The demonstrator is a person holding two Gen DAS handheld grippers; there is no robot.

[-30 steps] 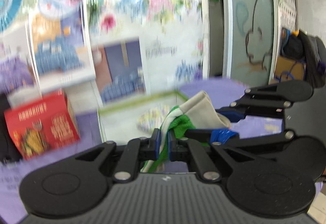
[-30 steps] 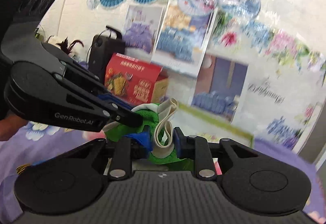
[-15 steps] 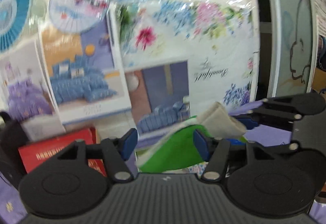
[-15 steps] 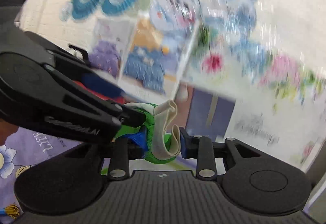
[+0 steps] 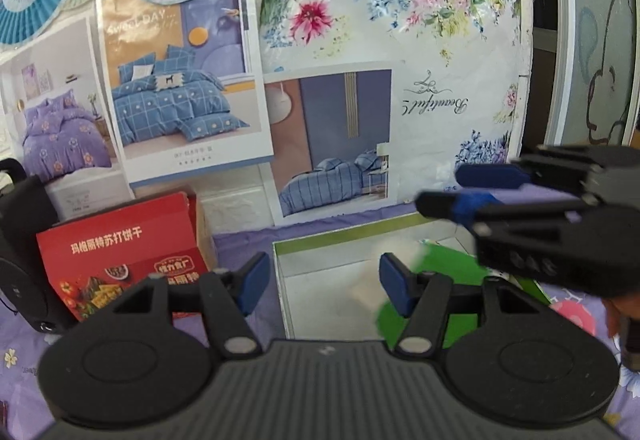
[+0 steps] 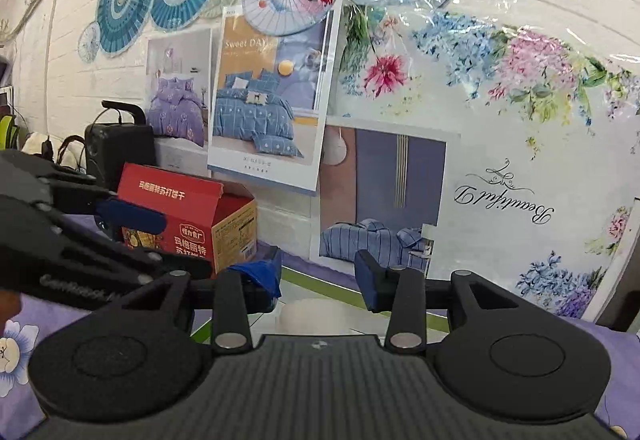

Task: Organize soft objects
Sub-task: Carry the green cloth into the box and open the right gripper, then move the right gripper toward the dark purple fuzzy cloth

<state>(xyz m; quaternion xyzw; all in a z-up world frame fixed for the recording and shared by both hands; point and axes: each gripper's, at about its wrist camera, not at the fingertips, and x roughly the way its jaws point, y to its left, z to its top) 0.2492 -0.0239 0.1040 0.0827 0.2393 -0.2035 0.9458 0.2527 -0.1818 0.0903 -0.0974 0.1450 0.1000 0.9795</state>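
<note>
The green and beige soft cloth (image 5: 448, 272) lies blurred inside the white box with a green rim (image 5: 344, 236); in the right wrist view only a pale blur of the cloth (image 6: 316, 314) shows in the box (image 6: 320, 280). My left gripper (image 5: 320, 282) is open and empty above the box's near edge. My right gripper (image 6: 318, 274) is open and empty over the box. The right gripper also shows at the right of the left wrist view (image 5: 480, 192). The left gripper shows at the left of the right wrist view (image 6: 132, 224).
A red cardboard carton (image 5: 124, 260) stands left of the box, with a black speaker (image 5: 20, 260) beyond it. A wall with posters and paper umbrellas (image 5: 320, 60) rises right behind. The purple floral bedsheet (image 5: 240, 244) covers the surface.
Both grippers have let go of the green and beige cloth, which has dropped into the box. Both jaws have opened wide and the grippers have moved apart.
</note>
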